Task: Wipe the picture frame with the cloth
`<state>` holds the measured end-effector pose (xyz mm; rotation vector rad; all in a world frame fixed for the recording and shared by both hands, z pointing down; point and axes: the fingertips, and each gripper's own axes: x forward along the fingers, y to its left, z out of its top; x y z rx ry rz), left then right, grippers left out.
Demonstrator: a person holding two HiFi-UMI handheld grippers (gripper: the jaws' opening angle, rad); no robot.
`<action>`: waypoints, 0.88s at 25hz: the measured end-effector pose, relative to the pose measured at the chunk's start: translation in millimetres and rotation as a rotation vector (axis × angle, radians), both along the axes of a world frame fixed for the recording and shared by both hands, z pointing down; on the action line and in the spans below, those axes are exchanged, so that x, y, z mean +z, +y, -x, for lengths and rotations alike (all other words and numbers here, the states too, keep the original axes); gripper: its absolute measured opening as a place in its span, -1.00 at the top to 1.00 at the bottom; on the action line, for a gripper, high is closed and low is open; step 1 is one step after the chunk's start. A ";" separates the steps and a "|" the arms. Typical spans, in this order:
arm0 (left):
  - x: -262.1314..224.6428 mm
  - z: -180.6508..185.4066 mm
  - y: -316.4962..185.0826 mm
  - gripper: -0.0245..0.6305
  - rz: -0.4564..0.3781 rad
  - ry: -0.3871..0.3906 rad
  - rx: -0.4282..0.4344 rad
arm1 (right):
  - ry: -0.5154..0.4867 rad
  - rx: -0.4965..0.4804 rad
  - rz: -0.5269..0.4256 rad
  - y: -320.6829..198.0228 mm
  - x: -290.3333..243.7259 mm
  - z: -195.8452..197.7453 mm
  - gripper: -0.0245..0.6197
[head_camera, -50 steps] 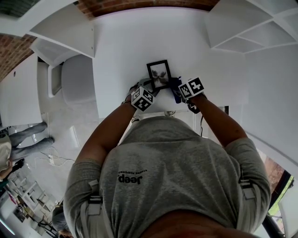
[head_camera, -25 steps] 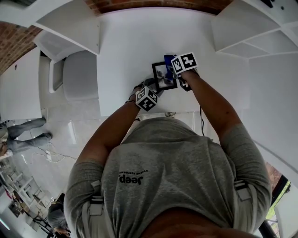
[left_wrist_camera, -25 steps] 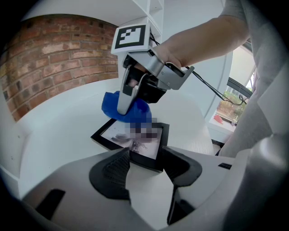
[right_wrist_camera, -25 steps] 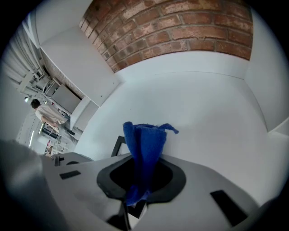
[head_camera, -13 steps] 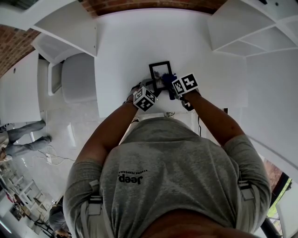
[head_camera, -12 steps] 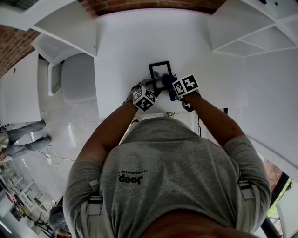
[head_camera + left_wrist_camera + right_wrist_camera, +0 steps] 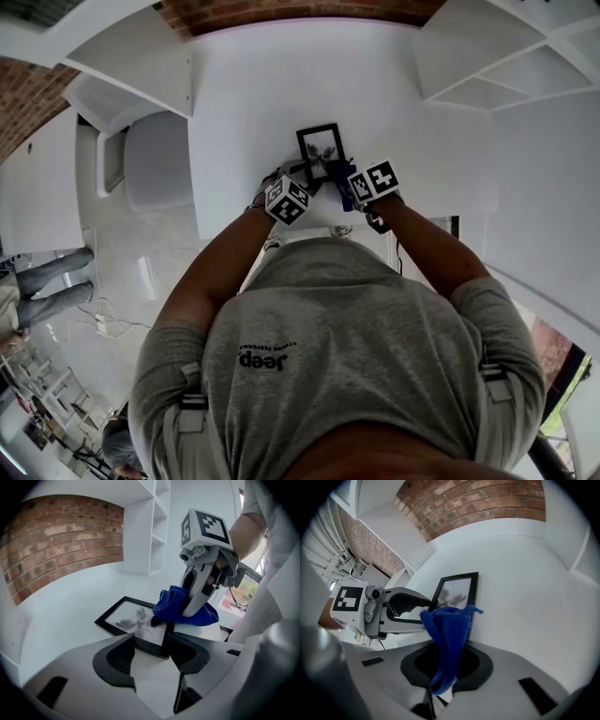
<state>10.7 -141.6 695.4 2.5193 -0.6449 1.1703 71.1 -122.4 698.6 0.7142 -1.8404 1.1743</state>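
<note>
- Picture frame [image 7: 320,153], black and rectangular with a pale grey-and-white picture in it, lies flat on the white worktop [image 7: 253,84]. It is close to the edge nearest the person, and its long sides run away from them.
- The left hand-held gripper [image 7: 151,645] is clenched on the frame's near short end. In the left gripper view one dark jaw stands against each long side, with the end rail between them.
- The right gripper view shows this grip from the other side, with a left jaw meeting the frame's outer edge.
- The right hand-held gripper [image 7: 447,667] grasps a bright blue cloth [image 7: 447,630]. Its jaws are closed on the lower part of the cloth, and the rest stands up out of them in a crumpled bunch.
- The bunched cloth sits at the frame's near right corner and overlaps the rail there in the left gripper view. Whether it presses on the picture surface cannot be told.
- In the head view the two hand-held grippers are close beside each other at the frame's near end, with the cloth showing just right of that corner.
- The person's grey T-shirt [image 7: 337,356] fills the lower part of the head view, and both bare forearms reach forward over the worktop's edge.
- A red brick wall [image 7: 61,536] runs behind the worktop, and white open shelves [image 7: 157,522] stand beyond its far right side.
</note>
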 end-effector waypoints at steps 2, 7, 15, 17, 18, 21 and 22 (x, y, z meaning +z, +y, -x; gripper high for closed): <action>0.1 0.4 0.3 0.22 0.001 0.008 0.008 | 0.000 0.001 -0.002 0.5 0.7 -0.6 0.75; 0.4 2.5 2.7 0.23 0.010 0.031 0.105 | 0.000 -0.002 -0.003 0.0 1.5 -1.0 0.75; 0.6 4.4 5.5 0.22 0.011 0.024 0.194 | -0.002 0.000 -0.001 -0.3 1.0 -0.7 0.75; 0.7 3.1 6.0 0.22 0.005 0.024 0.181 | -0.020 0.017 -0.015 -7.0 -4.2 0.6 0.75; 0.6 2.8 5.8 0.22 0.003 0.024 0.176 | -0.035 0.030 -0.031 -15.1 -8.3 2.7 0.75; 0.6 3.3 5.0 0.22 0.000 0.023 0.171 | -0.059 0.058 -0.092 -53.0 -19.0 15.2 0.75; 0.9 3.1 5.0 0.22 0.000 0.022 0.171 | -0.057 0.059 -0.112 -66.7 -21.0 20.5 0.75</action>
